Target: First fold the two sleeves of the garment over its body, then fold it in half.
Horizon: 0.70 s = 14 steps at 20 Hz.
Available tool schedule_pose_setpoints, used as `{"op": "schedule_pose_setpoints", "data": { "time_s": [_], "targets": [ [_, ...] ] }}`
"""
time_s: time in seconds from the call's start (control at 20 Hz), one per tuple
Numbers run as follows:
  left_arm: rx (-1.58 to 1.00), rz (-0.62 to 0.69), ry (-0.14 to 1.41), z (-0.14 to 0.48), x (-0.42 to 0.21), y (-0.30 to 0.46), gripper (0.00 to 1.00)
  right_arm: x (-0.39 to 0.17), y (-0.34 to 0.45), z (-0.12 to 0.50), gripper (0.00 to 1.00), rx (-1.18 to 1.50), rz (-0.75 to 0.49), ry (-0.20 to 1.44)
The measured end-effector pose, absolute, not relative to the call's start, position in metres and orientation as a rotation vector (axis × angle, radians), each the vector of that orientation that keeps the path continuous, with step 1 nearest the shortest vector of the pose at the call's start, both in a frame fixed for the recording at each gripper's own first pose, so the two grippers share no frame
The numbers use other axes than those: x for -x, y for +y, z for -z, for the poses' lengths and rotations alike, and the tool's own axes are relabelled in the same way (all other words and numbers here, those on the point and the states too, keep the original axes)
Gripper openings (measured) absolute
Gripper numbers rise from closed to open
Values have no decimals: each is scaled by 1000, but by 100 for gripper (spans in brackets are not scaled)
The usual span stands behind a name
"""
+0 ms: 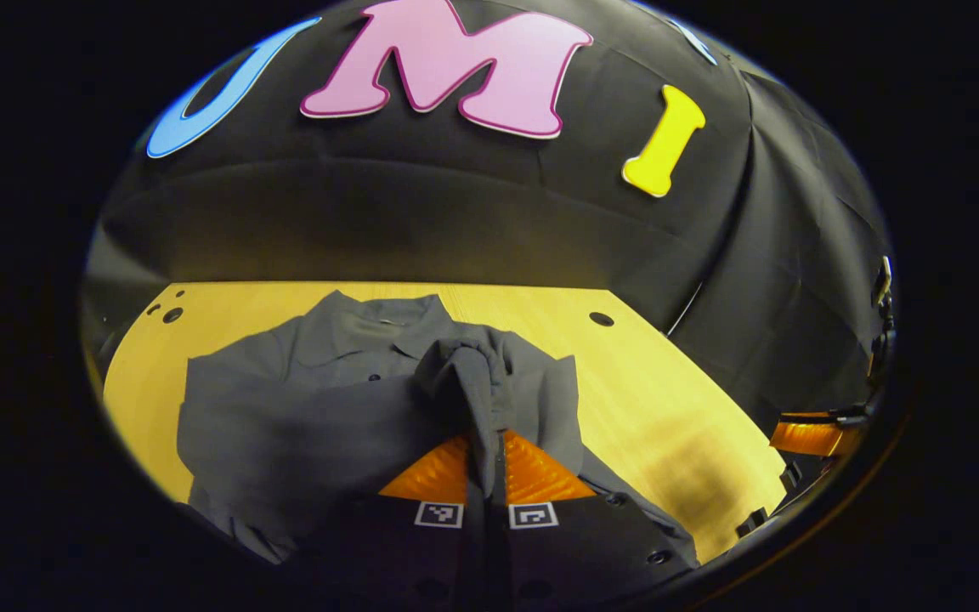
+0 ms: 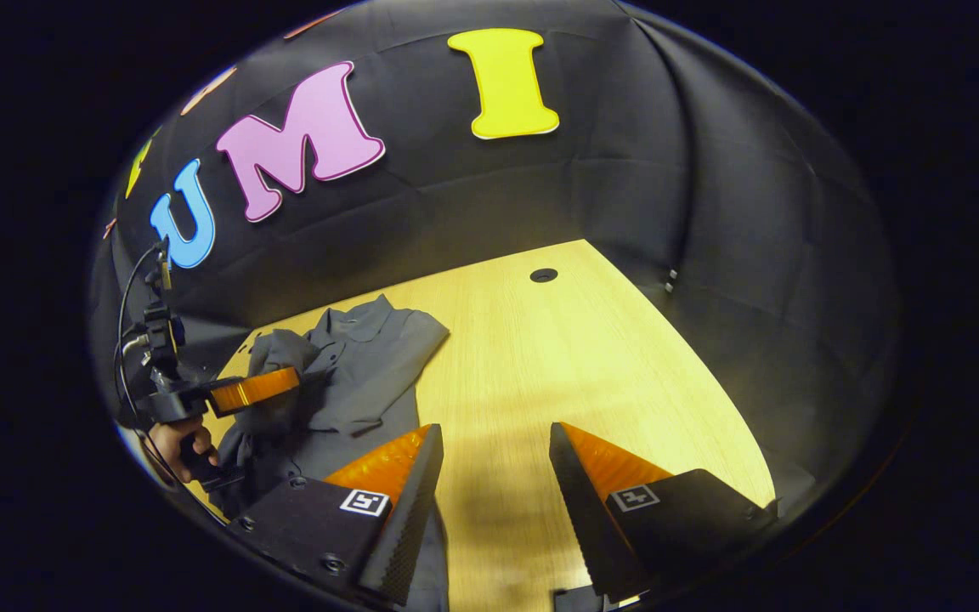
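Left gripper (image 1: 486, 476) fingers pinch a bunched sleeve of the dark grey button-up shirt (image 1: 319, 399), which lies on the yellow wooden table (image 1: 668, 399). Right gripper (image 2: 489, 484) – fingers spread, empty – hangs beside it. Advice: lay the sleeve flat across the body before releasing.

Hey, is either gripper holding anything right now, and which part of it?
The left gripper is shut on a bunched fold of the grey shirt, apparently a sleeve, lifted over its body. The right gripper is open, holding nothing.
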<state>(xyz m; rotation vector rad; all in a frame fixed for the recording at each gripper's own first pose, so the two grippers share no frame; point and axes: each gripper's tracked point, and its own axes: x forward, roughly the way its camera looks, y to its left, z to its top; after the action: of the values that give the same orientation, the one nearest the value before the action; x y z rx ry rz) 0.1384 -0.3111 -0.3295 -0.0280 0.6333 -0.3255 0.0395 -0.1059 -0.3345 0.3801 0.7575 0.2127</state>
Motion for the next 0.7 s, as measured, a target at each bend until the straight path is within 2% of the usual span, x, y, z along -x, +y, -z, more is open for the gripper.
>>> {"op": "schedule_pose_setpoints", "data": {
  "time_s": [0.4,0.45,0.5,0.55,0.6,0.7],
  "targets": [
    [47,367,690,373,-113,-331,7,-41,-111,347,79,-381,-229,783],
    [59,384,696,375,-110,-334,14,-39,-109,348,79,-376,-234,787],
    [71,407,700,377,-107,-338,11,-38,-108,347,79,-370,-239,789],
    [86,438,704,376,-103,-342,16,-36,-107,347,79,-365,-245,792],
    [92,458,703,377,-99,-346,14,-34,-104,346,79,-363,-252,795],
    [80,492,702,376,-92,-350,41,-30,-99,343,79,-365,-262,798]
  ]
}}
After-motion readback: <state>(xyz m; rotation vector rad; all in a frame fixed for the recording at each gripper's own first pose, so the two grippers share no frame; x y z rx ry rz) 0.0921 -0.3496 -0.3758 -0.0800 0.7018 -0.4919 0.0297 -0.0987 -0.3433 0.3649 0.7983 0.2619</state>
